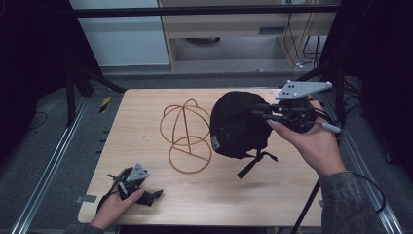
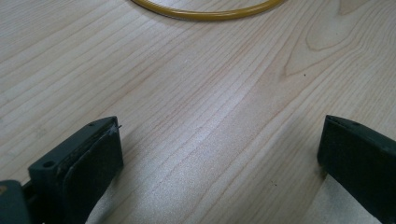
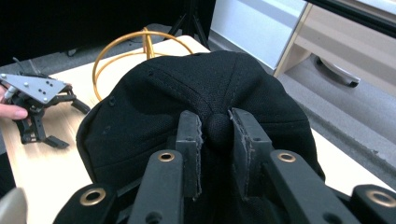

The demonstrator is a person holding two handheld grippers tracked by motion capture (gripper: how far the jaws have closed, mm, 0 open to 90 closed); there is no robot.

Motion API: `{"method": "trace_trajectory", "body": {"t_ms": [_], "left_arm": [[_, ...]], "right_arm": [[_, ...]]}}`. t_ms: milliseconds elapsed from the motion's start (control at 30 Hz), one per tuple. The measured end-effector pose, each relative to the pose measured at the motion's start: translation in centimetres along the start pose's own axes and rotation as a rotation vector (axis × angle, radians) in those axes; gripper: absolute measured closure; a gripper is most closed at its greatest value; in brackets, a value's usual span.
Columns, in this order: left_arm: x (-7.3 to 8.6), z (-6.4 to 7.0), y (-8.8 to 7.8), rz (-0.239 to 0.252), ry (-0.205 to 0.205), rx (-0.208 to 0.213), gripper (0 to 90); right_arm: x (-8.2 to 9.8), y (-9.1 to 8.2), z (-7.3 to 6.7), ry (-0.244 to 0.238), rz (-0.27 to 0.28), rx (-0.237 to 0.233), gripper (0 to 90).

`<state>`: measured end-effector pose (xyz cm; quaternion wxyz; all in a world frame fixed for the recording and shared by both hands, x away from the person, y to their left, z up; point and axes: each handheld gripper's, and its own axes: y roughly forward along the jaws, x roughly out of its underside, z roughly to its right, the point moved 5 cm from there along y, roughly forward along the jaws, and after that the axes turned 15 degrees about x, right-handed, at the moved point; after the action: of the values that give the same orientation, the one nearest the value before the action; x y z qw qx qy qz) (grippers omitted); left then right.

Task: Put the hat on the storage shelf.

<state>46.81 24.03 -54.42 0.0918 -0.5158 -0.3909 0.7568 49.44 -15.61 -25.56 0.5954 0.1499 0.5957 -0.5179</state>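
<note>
- Two tongs are in play, and the right tongs (image 1: 263, 113) have the black cap (image 1: 236, 124) pinched at its crown, up off the bench (image 1: 146, 195) on the right side in the high view.
- From the right gripper view the grip is clear: both jaws are closed in on the small button at the top of the cap (image 3: 196, 107), with the fabric bunched between the pads.
- The cap hangs tilted in front of those tongs, its opening turned toward the left of the high view, and its strap (image 1: 253, 163) dangles below, just above the wood.
- Right beside the cap, to its left, the gold wire stand (image 1: 187, 136) sits on the bench, with a round ring at its base and a domed frame above; whether cap and stand touch I cannot tell.
- Over at the near left corner, the left tongs (image 1: 155, 196) rest low on the bench in the person's left hand (image 1: 114, 207), well apart from the cap.
- The left gripper view shows its jaws spread wide with bare wood between them, nothing held, and a curve of the gold wire ring (image 2: 205, 13) ahead of them.
</note>
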Motion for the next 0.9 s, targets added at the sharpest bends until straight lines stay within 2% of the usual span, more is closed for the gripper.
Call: {"method": "trace_trajectory", "body": {"t_ms": [233, 433, 700, 900], "left_arm": [[0.0, 0.0, 0.0, -0.001, 0.0, 0.0, 0.0], [0.0, 0.0, 0.0, -0.001, 0.0, 0.0, 0.0], [0.0, 0.0, 0.0, -0.003, -0.001, 0.001, 0.0], [0.0, 0.0, 0.0, -0.001, -0.001, 0.001, 0.0]], "right_arm": [[-1.2, -0.2, -0.3, 0.001, 0.027, -0.003, 74.2], [-3.1, 0.0, -1.0, -0.014, 0.051, -0.005, 74.2], [-5.1, 0.7, -2.0, -0.045, 0.064, -0.019, 74.2], [-6.5, 1.9, -3.3, -0.07, 0.066, -0.037, 74.2]]}}
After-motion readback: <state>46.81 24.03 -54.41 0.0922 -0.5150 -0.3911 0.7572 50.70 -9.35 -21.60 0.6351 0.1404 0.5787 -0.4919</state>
